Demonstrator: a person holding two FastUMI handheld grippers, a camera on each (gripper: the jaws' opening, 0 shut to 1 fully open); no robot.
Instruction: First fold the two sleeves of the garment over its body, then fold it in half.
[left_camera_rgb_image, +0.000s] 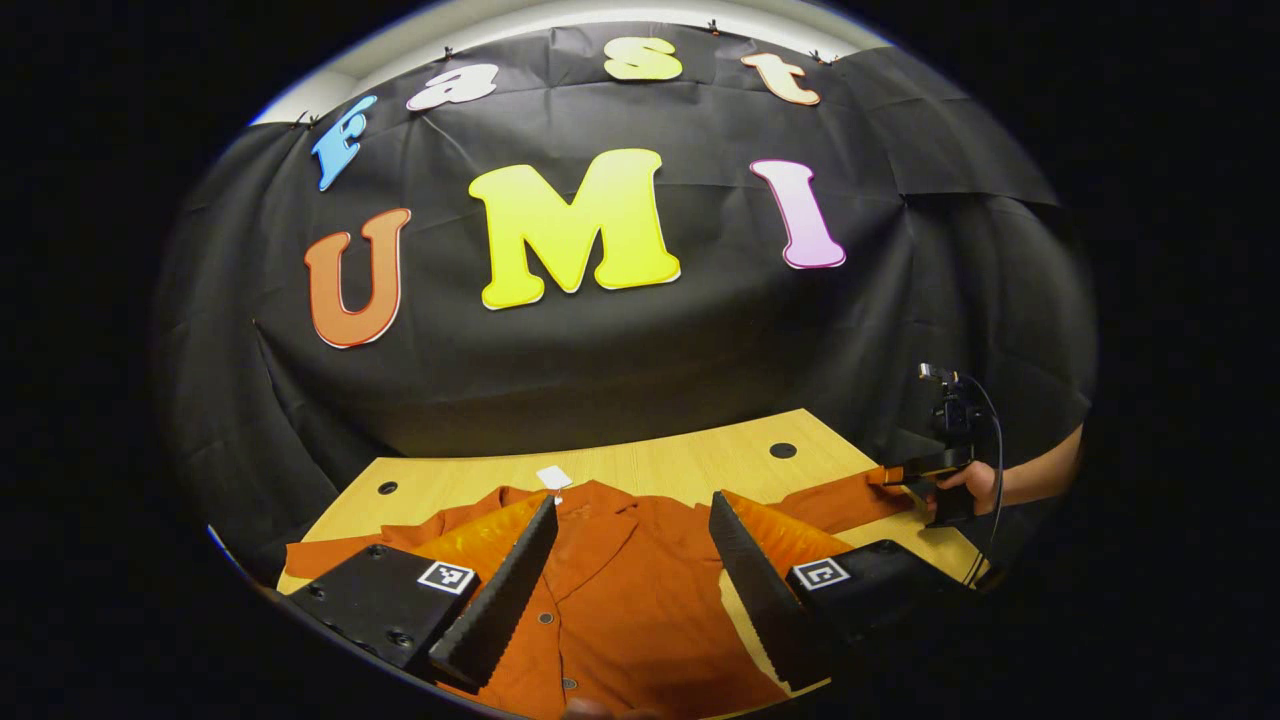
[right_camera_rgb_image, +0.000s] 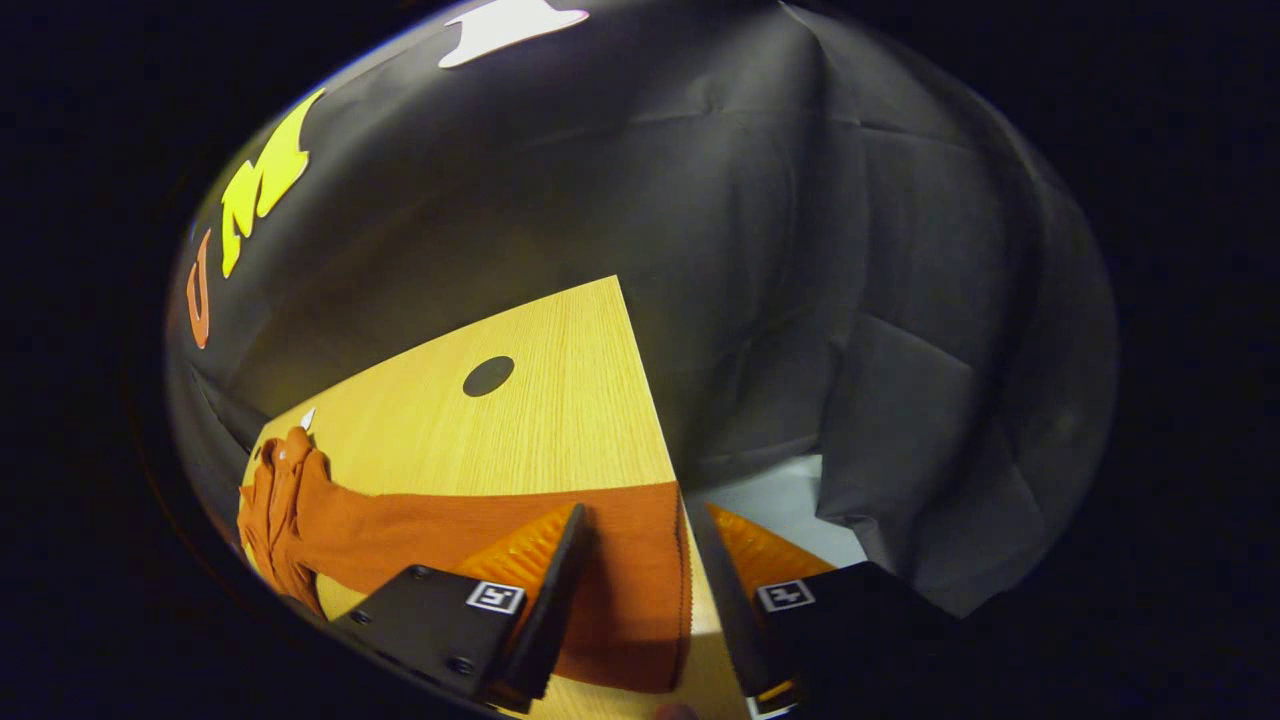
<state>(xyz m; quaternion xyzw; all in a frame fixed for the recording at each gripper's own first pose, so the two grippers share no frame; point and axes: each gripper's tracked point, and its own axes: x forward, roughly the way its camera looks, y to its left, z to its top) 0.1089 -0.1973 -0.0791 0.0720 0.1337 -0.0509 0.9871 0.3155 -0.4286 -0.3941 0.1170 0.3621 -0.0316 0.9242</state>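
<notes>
An orange button-up shirt (left_camera_rgb_image: 620, 590) lies flat on the wooden table (left_camera_rgb_image: 660, 462), front up, collar and white tag (left_camera_rgb_image: 553, 477) toward the far side. My left gripper (left_camera_rgb_image: 633, 500) hovers open over the shirt's chest, a finger either side of the button row. The shirt's right sleeve (left_camera_rgb_image: 830, 505) stretches out to the table's edge. There a hand holds my right gripper (left_camera_rgb_image: 945, 470). In the right gripper view that sleeve (right_camera_rgb_image: 450, 530) runs across the table, and its cuff (right_camera_rgb_image: 640, 600) lies between the fingers of the open right gripper (right_camera_rgb_image: 640, 512).
The shirt's other sleeve (left_camera_rgb_image: 320, 555) reaches toward the table's left edge. Round cable holes (left_camera_rgb_image: 783, 450) (left_camera_rgb_image: 387, 487) (right_camera_rgb_image: 488, 375) sit near the far corners. The table's right edge (right_camera_rgb_image: 655, 420) drops off beside the cuff, with pale floor (right_camera_rgb_image: 790, 500) beyond and black cloth all around.
</notes>
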